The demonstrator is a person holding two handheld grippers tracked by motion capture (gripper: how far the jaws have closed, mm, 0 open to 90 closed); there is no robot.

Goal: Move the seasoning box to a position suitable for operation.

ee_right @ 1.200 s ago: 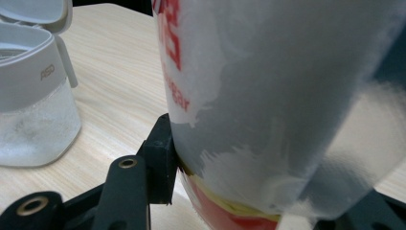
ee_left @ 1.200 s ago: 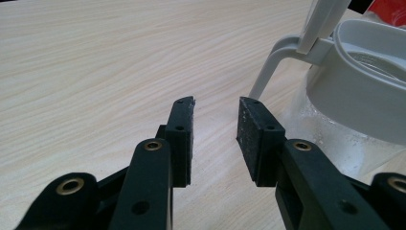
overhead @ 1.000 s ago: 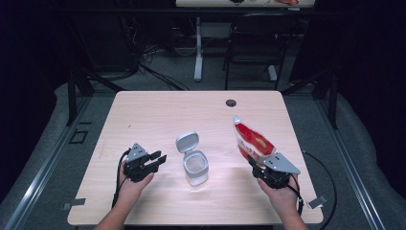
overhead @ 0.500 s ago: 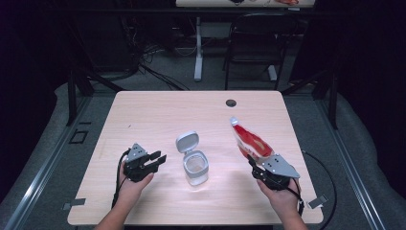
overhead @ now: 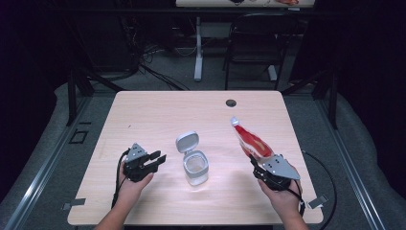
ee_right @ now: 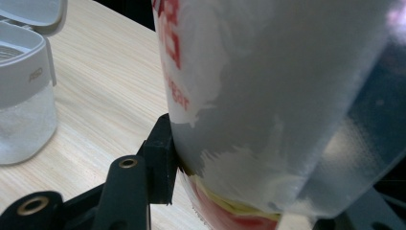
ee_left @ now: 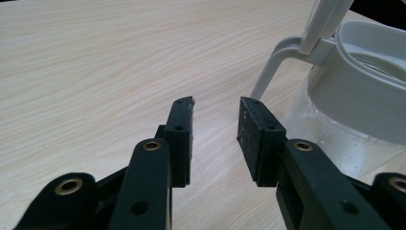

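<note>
At the lower right, you are squeezing a red and white bag (overhead: 251,143) in your right tool (overhead: 262,165). At the lower left, your left tool (overhead: 157,158) is sitting half open, holding nothing. The open jar (overhead: 195,166) is standing between them on the bench (overhead: 158,115).

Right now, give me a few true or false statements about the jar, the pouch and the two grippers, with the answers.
1. The jar has its lid flipped open. True.
2. The left gripper holds the jar. False: its jaws are open and empty beside it.
3. The right gripper is shut on the red and white pouch. True.
4. The pouch lies flat on the table. False: it is held up off it.
5. The jar stands between the two grippers. True.
</note>
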